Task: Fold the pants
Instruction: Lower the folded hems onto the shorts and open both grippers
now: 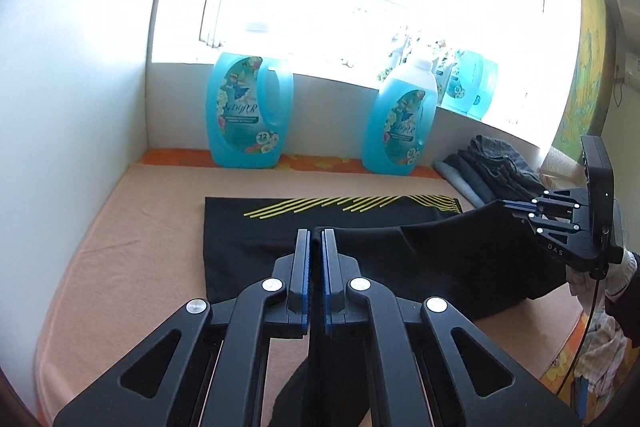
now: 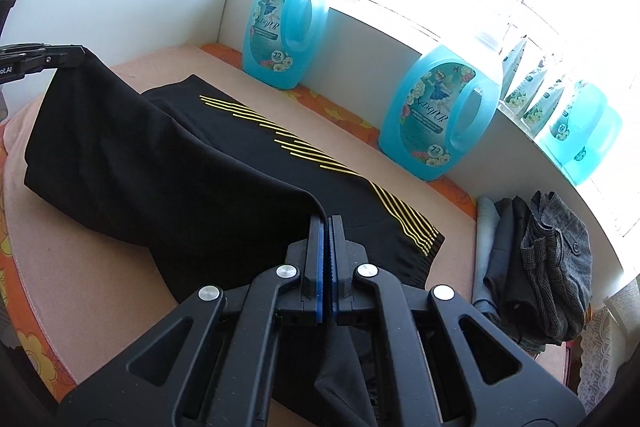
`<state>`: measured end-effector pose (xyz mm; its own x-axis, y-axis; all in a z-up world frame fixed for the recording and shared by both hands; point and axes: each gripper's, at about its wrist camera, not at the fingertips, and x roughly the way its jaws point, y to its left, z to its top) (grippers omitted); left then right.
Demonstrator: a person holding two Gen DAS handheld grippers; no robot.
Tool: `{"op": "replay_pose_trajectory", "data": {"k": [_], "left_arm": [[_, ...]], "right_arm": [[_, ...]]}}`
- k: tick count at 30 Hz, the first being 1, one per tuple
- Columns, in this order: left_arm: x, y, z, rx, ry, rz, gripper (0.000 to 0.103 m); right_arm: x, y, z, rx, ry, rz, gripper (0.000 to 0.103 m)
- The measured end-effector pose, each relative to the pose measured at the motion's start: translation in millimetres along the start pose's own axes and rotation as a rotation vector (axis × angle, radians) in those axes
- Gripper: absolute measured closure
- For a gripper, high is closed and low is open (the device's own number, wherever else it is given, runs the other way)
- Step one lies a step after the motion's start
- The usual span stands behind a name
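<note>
Black pants (image 1: 248,251) with yellow diagonal stripes lie on a peach-covered surface (image 1: 120,227). Their near edge is lifted off it and stretched between both grippers. My left gripper (image 1: 316,233) is shut on one end of that edge, and black fabric hangs down between its fingers. At the right of the left wrist view, my right gripper (image 1: 506,203) pinches the other end. In the right wrist view the right gripper (image 2: 329,221) is shut on the pants (image 2: 160,155), and the left gripper (image 2: 82,53) holds the far corner at the upper left.
Two large blue detergent bottles (image 1: 248,111) (image 1: 400,123) stand against the back wall under the window, with more on the sill (image 2: 576,131). A pile of folded dark and grey clothes (image 2: 536,259) lies at the right end. A white wall (image 1: 72,87) borders the left side.
</note>
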<state>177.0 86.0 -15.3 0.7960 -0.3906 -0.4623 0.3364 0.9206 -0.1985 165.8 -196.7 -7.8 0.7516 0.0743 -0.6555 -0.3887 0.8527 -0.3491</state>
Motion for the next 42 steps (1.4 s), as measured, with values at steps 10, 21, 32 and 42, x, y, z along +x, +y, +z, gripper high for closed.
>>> {"op": "replay_pose_trajectory", "data": {"k": [10, 21, 32, 42], "left_arm": [[66, 34, 59, 0.001, -0.032, 0.079, 0.099], [140, 66, 42, 0.010, 0.087, 0.130, 0.099], [145, 68, 23, 0.024, 0.142, 0.124, 0.099], [126, 61, 23, 0.050, 0.124, 0.155, 0.099]], "right_arm": [[62, -20, 64, -0.047, -0.013, -0.061, 0.101], [132, -77, 28, 0.097, 0.165, 0.166, 0.098], [140, -90, -51, 0.043, 0.307, 0.319, 0.047], [110, -70, -59, -0.001, 0.270, 0.249, 0.100]]}}
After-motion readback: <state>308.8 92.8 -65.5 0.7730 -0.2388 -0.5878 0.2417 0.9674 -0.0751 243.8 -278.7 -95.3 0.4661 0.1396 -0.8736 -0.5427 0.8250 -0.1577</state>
